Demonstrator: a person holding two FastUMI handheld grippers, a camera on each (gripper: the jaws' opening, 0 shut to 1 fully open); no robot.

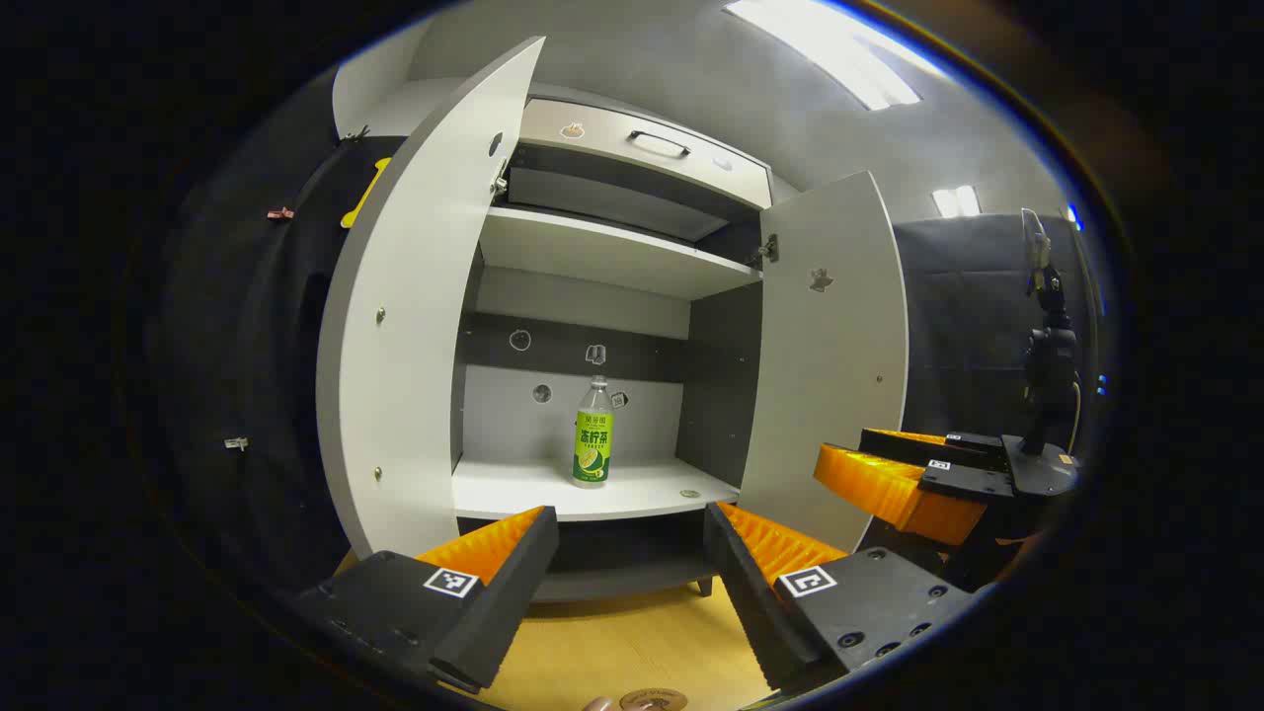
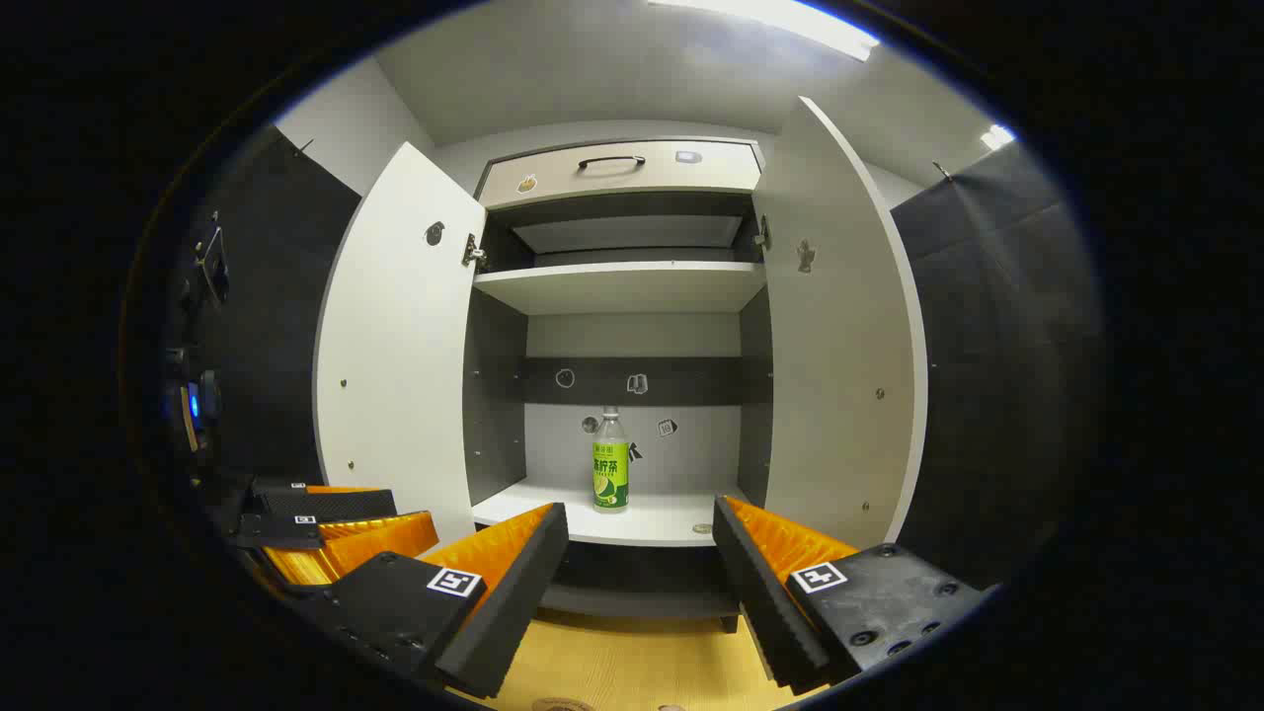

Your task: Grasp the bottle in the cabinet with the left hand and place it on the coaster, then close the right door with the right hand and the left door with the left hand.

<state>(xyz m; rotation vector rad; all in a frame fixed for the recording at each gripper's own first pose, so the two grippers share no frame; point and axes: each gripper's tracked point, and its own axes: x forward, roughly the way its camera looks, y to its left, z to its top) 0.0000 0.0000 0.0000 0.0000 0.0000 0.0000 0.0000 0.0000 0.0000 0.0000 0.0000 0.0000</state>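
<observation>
The cabinet (image 2: 632, 286) has 2 doors wide open. The bottle (image 2: 610, 474) stands on its lower shelf. Both hand-held grippers, left (image 1: 622, 583) and right (image 2: 637, 592), gape, holding nothing. The coaster (image 1: 654, 699), maybe, peeks from the desk (image 1: 632, 642).

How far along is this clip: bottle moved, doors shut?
Nothing looks done. The bottle stands upright on the cabinet's lower shelf, untouched. The left gripper is open and faces it from outside the cabinet; the right gripper is open too. Left: grasp, place on the coaster, shut the right door, then the left door.
</observation>
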